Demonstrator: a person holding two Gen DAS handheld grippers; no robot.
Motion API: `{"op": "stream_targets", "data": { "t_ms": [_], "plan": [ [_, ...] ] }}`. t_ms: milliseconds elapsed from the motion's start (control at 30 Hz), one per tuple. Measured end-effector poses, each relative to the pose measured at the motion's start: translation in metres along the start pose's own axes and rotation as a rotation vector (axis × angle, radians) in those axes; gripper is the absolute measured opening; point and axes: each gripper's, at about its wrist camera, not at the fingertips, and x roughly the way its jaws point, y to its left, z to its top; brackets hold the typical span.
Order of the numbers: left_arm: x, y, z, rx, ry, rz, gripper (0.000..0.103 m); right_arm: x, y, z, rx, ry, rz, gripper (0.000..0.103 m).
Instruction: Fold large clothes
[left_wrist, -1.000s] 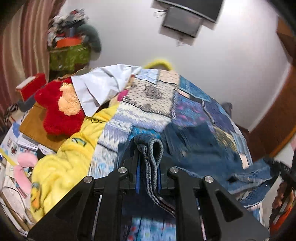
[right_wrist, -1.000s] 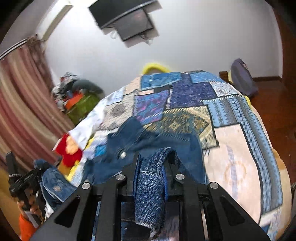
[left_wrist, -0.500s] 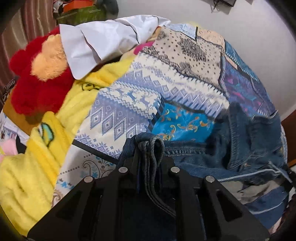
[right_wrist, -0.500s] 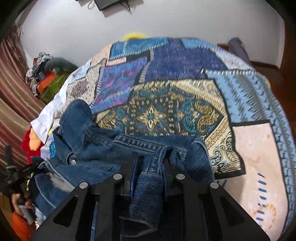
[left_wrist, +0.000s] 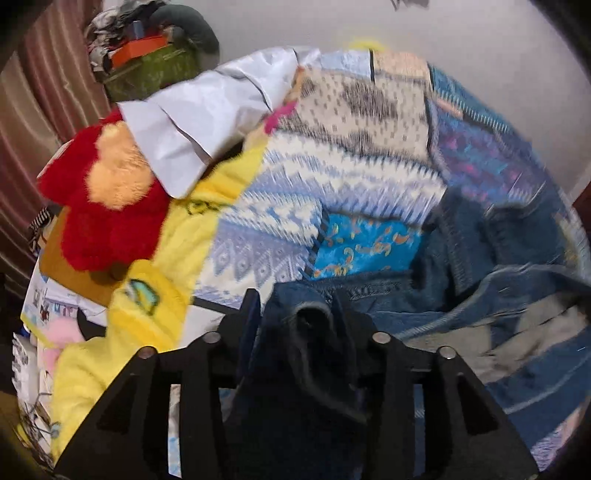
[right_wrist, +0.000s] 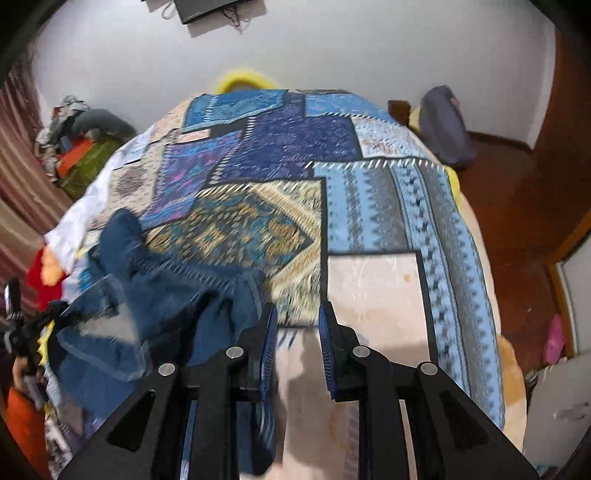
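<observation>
The left claw (left_wrist: 295, 314) gripped the blue denim jacket (left_wrist: 480, 266) near the patchwork-quilted bed's (right_wrist: 373, 288) left edge; the right claw (right_wrist: 296, 321) gaped empty. Regrip the loose hem, then pull flat.

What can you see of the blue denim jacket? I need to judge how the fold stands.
The blue denim jacket lies crumpled, not flat, on the patchwork bedspread. Stitched seams and a paler inside face show. The left gripper holds a bunched fold of it; the right gripper is open, the denim beside its left finger.
</observation>
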Motion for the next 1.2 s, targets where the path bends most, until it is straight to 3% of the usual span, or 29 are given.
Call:
{"op": "stream_targets", "data": {
  "t_ms": [67, 133, 233, 400, 467, 600, 700, 833, 933, 1067, 1167, 1200],
  "plan": [
    [-0.022, 0.005, 0.001, -0.012, -0.029, -0.019, 0.05, -0.014, 0.011, -0.01, -0.054, -0.01, 0.007, 0.018],
    [-0.043, 0.004, -0.001, 0.016, -0.05, -0.039, 0.051, -0.025, 0.024, -0.02, -0.098, -0.029, 0.022, 0.018],
    [-0.068, -0.007, -0.013, 0.12, -0.056, -0.039, 0.052, -0.037, 0.049, -0.037, -0.161, -0.044, 0.065, 0.018],
    [-0.088, -0.036, -0.056, 0.274, -0.059, -0.059, 0.071, -0.039, 0.09, -0.062, -0.268, -0.035, 0.122, 0.018],
    [-0.083, -0.048, -0.071, 0.302, -0.041, -0.074, 0.078, -0.033, 0.105, -0.071, -0.305, -0.028, 0.134, 0.018],
    [-0.056, -0.069, -0.091, 0.347, 0.024, -0.097, 0.079, -0.007, 0.13, -0.083, -0.35, 0.021, 0.141, 0.018],
    [-0.018, -0.086, -0.096, 0.389, 0.091, -0.061, 0.079, 0.026, 0.146, -0.087, -0.374, 0.084, 0.16, 0.018],
    [0.017, -0.093, -0.077, 0.394, 0.121, -0.023, 0.079, 0.065, 0.165, -0.08, -0.437, 0.126, 0.151, 0.018],
    [0.035, -0.089, -0.044, 0.348, 0.115, -0.003, 0.079, 0.082, 0.169, -0.053, -0.448, 0.149, 0.166, 0.018],
    [0.051, -0.079, -0.005, 0.289, 0.087, 0.048, 0.079, 0.085, 0.163, -0.006, -0.416, 0.067, 0.135, 0.018],
    [0.059, -0.066, 0.018, 0.236, 0.045, 0.142, 0.079, 0.082, 0.151, 0.028, -0.326, 0.001, 0.157, 0.018],
    [0.059, -0.06, 0.025, 0.215, 0.038, 0.143, 0.079, 0.082, 0.15, 0.036, -0.301, -0.008, 0.146, 0.018]
  ]
}}
